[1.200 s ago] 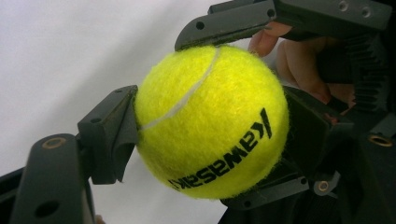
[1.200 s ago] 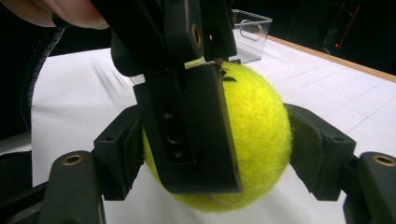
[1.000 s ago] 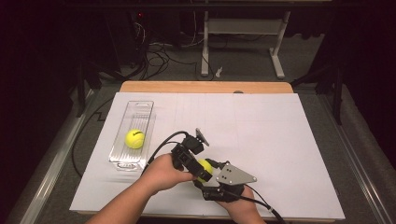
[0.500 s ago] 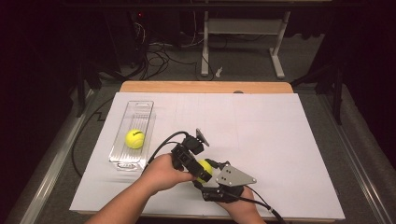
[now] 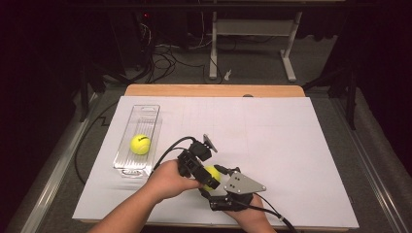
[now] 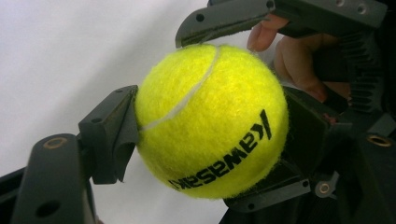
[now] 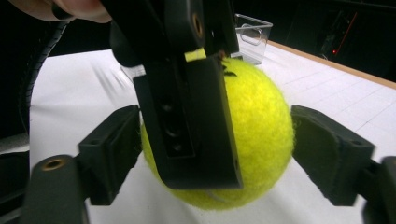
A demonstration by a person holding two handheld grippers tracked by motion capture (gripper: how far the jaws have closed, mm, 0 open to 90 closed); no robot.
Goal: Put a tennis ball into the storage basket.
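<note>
one ball (image 5: 140, 144) already sits in the tray (image 5: 145, 114) by the worktop's left edge; my left gripper (image 5: 201, 170) clamps the second ball (image 5: 212, 175) near the front edge, my right gripper (image 5: 218, 187) has just been opening off it, so the handover's done and the tray drop is left

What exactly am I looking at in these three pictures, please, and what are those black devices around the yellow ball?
A person sits at a table covered with white paper and holds a hand-operated two-jaw gripper in each hand. The high view looks down from above. The other two pictures come from cameras riding on each gripper, looking along its black jaws.

On the paper lies a clear plastic tray with one tennis ball in it. A second tennis ball is being passed between the grippers. The left gripper is clamped on it, jaws pressing both sides. The right gripper has just been opening: its jaws stand either side of the ball, with a gap visible at one side at least, so it seems to be letting go.
</note>
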